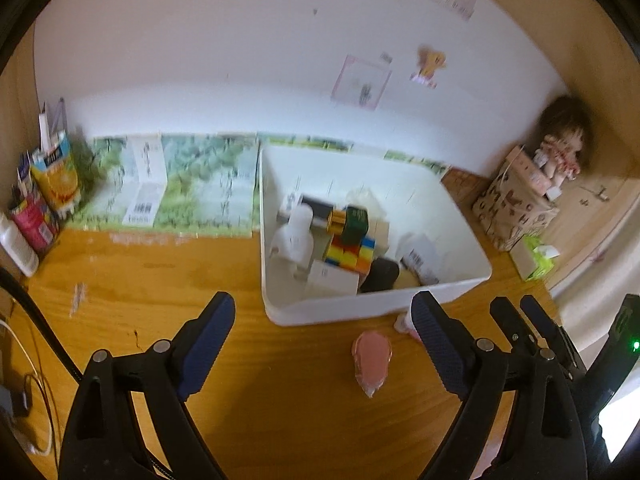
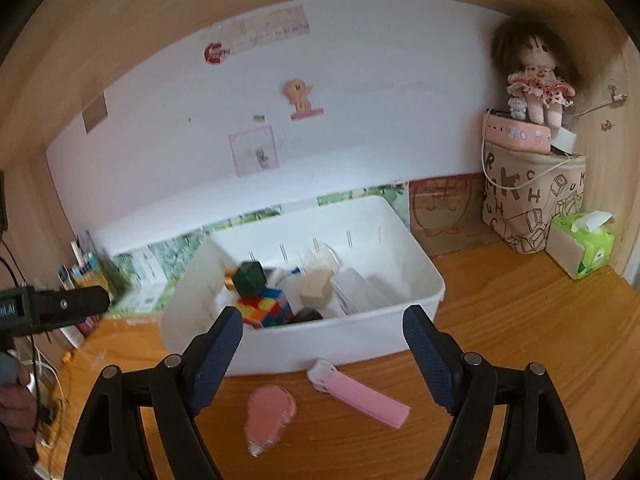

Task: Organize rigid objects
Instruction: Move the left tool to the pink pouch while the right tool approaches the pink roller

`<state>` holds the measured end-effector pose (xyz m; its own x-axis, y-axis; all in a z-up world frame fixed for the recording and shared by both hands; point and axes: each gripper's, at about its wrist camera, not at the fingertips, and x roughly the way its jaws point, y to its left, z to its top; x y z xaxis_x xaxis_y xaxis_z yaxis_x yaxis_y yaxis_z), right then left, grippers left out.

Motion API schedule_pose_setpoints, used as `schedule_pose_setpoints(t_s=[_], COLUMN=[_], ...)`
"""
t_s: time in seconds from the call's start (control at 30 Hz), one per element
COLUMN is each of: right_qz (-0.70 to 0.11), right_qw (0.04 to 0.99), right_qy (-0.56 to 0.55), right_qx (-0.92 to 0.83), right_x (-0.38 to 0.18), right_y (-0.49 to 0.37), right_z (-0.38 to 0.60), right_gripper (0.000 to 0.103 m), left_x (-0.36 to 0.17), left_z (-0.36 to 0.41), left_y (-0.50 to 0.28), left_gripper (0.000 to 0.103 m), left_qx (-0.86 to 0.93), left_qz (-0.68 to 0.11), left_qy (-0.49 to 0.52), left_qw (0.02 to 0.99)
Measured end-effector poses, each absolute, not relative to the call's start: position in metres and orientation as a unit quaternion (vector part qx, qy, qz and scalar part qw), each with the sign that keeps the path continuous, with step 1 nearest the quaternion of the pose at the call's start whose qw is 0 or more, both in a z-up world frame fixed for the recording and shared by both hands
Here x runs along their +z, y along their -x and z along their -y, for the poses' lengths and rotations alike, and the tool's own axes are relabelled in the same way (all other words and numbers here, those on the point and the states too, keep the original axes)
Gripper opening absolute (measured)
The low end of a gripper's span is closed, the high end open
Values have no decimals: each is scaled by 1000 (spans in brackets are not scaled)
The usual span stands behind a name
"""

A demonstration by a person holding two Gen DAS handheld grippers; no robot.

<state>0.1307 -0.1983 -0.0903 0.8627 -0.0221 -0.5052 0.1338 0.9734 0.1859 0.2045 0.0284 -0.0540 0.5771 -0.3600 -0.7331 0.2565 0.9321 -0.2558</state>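
Your left gripper [image 1: 324, 320] has its fingers spread wide with nothing between them, low in the frame over the wooden surface [image 1: 160, 280]. Your right gripper [image 2: 323, 334] is just as wide, also bare. The white bin [image 2: 424, 276] sits mid-frame, cube puzzle [image 2: 266, 306] inside. Below it on the surface lie the pink oval piece [image 2: 268, 410] and the pink clip [image 2: 360, 394], close together

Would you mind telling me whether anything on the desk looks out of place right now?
Yes: two pink items lie loose on the wooden desk in front of the white bin, outside it: a rounded pink object and a flat pink tool with a clear cap. The other small objects sit inside. Both grippers, left and right, are open and empty.
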Motion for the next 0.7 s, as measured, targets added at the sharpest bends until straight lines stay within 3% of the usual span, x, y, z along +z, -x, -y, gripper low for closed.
schedule_pose_setpoints(t_s=[0.7], right_qz=[-361], right_qw=[925], right_qy=[-62], right_qx=[100], right_x=[-162], right_y=[-153], right_z=[236], right_gripper=[83], left_x=[-152], left_z=[58], left_y=[-211], left_gripper=[92], left_qx=[-66], left_qz=[-577], left_qy=[47], left_qw=[813])
